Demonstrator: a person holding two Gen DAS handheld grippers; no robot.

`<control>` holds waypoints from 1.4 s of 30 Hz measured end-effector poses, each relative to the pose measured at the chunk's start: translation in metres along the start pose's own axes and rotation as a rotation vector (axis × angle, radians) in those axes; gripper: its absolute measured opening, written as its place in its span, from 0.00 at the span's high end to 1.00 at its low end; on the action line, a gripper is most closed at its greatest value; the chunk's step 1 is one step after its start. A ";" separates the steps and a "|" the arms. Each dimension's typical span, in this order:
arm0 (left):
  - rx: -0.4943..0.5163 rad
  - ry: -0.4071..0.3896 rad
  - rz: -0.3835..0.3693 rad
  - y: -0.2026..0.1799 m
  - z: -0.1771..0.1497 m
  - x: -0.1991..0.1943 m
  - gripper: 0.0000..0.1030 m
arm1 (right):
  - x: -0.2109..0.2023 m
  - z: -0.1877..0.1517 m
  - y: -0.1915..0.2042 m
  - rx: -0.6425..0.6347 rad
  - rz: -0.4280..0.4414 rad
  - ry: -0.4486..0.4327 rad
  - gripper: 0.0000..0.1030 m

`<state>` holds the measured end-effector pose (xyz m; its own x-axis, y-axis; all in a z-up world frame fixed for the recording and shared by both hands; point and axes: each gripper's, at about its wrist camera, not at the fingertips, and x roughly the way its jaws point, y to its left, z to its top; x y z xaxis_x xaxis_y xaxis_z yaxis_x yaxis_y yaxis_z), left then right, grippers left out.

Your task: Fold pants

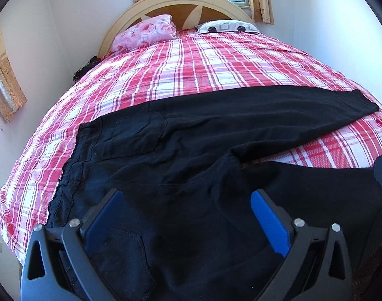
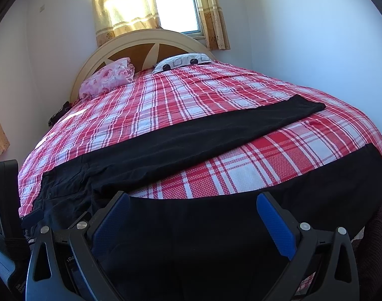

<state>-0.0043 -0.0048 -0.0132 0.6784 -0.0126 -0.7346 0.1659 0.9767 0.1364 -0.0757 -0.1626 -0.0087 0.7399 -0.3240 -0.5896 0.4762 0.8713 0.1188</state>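
Your black pants (image 1: 191, 135) lie spread on the plaid bed (image 1: 165, 70). Only your left view shows waistband and pockets; the right shows both leg ends. Both tongs, left (image 1: 185, 200) and right (image 2: 193, 202), gape empty above the fabric.

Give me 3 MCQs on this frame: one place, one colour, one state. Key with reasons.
1. Where do the black pants lie?
A. on the plaid bedspread
B. on the floor
C. over the headboard

2. What colour are the gripper pads?
A. green
B. blue
C. yellow

3. How are the pants' legs arranged?
A. stacked together
B. rolled up
C. spread apart

Key:
1 A: the pants rest on the red-and-white plaid bedspread, waistband to the left.
2 B: the pads of the left gripper and of the right gripper are blue; both grippers stand open.
3 C: plaid shows between the far leg and the near leg.
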 end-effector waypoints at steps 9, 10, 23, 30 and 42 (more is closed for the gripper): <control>-0.001 0.004 -0.003 -0.002 0.000 0.001 0.00 | 0.001 0.001 0.001 -0.002 -0.001 0.000 0.01; -0.002 0.004 -0.004 -0.003 0.000 0.001 0.00 | 0.001 0.001 0.001 -0.005 -0.002 0.000 0.01; -0.003 0.018 -0.010 -0.001 0.003 0.006 0.00 | 0.007 0.003 0.005 -0.016 -0.001 0.013 0.01; -0.020 0.053 0.003 0.016 0.004 0.018 0.00 | 0.010 0.005 0.007 -0.042 0.000 0.018 0.01; -0.155 0.101 0.141 0.106 0.028 0.053 0.00 | 0.087 0.078 0.118 -0.412 0.345 0.103 0.01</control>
<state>0.0688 0.0917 -0.0191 0.6105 0.1405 -0.7795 -0.0428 0.9886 0.1446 0.0817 -0.1171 0.0169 0.7602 0.0254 -0.6492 -0.0264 0.9996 0.0081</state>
